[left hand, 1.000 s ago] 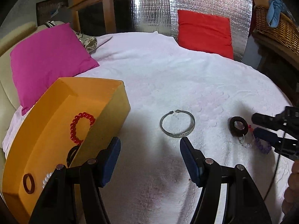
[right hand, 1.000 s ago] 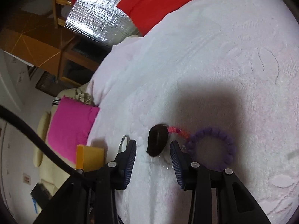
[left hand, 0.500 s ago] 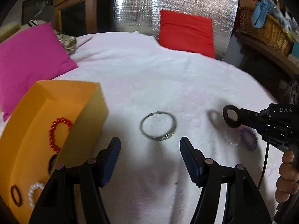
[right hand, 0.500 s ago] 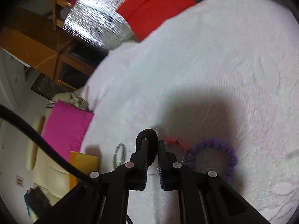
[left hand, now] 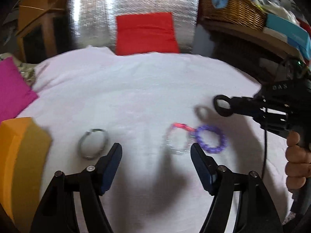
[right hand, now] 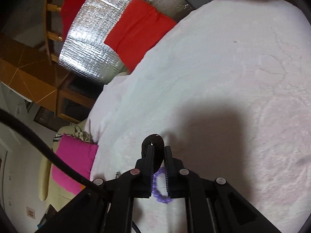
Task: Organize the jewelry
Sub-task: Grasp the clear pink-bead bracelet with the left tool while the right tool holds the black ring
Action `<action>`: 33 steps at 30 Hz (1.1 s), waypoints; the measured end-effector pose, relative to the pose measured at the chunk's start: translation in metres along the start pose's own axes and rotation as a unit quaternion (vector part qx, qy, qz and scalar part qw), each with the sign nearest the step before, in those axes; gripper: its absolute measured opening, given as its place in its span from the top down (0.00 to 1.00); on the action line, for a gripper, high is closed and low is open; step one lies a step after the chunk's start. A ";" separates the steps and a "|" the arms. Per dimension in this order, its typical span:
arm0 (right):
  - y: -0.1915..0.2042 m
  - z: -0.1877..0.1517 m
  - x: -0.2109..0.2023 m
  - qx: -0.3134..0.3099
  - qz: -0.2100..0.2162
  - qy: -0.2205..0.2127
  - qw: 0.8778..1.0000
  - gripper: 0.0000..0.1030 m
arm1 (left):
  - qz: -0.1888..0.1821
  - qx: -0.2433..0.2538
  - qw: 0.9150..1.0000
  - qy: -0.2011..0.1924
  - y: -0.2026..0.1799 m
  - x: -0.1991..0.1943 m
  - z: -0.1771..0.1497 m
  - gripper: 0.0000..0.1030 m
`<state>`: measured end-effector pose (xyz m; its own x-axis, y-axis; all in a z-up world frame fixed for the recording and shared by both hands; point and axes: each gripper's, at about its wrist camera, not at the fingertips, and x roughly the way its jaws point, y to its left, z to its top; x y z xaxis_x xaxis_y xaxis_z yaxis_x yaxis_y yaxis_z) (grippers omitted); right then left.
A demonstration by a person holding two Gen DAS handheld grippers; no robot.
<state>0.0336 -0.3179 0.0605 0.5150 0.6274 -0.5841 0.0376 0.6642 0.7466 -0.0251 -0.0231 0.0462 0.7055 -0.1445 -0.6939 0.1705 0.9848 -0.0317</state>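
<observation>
My right gripper [right hand: 158, 152] is shut on a black ring [right hand: 153, 142] and holds it above the white cloth; the left wrist view shows the same black ring [left hand: 222, 105] lifted, its shadow on the cloth below. A purple bead bracelet [left hand: 210, 139] lies on the cloth, joined to a clear bead bracelet [left hand: 176, 141] by a pink piece [left hand: 181, 126]. The purple bracelet [right hand: 159, 192] shows under my right fingers. A silver bangle [left hand: 93, 143] lies left of my left gripper [left hand: 156, 155], whose jaws are opening with nothing between them.
The orange box [left hand: 19, 145] stands at the left edge of the white cloth [left hand: 136, 89]. A pink cushion [left hand: 11, 89] lies behind it and a red cushion [left hand: 145, 33] leans at the back. A wicker basket [left hand: 231, 11] sits on a shelf at the right.
My right gripper closed on the black ring and lifted it off the cloth. My left gripper swung right, away from the orange box, and its jaws widened.
</observation>
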 end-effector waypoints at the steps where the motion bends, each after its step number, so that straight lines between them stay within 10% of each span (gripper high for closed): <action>1: -0.001 0.001 -0.002 -0.001 -0.002 -0.001 1.000 0.90 | -0.006 0.005 1.000 0.008 -0.006 0.005 0.000 0.27; 14: -0.021 0.013 -0.023 0.010 -0.008 -0.013 1.000 0.90 | -0.003 -0.002 0.999 0.043 -0.013 0.049 0.009 0.29; 23: -0.017 0.011 -0.024 -0.009 -0.009 -0.014 1.000 0.90 | -0.017 0.000 0.999 0.033 -0.013 0.048 0.013 0.88; 33: 0.011 -0.005 -0.019 -0.052 0.001 -0.001 0.999 0.90 | -0.028 -0.011 1.000 0.009 -0.001 0.018 0.012 0.92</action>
<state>0.0198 -0.3208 0.0781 0.5171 0.6274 -0.5822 -0.0514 0.7018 0.7106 -0.0048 -0.0282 0.0425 0.6829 -0.1986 -0.7030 0.1949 0.9770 -0.0867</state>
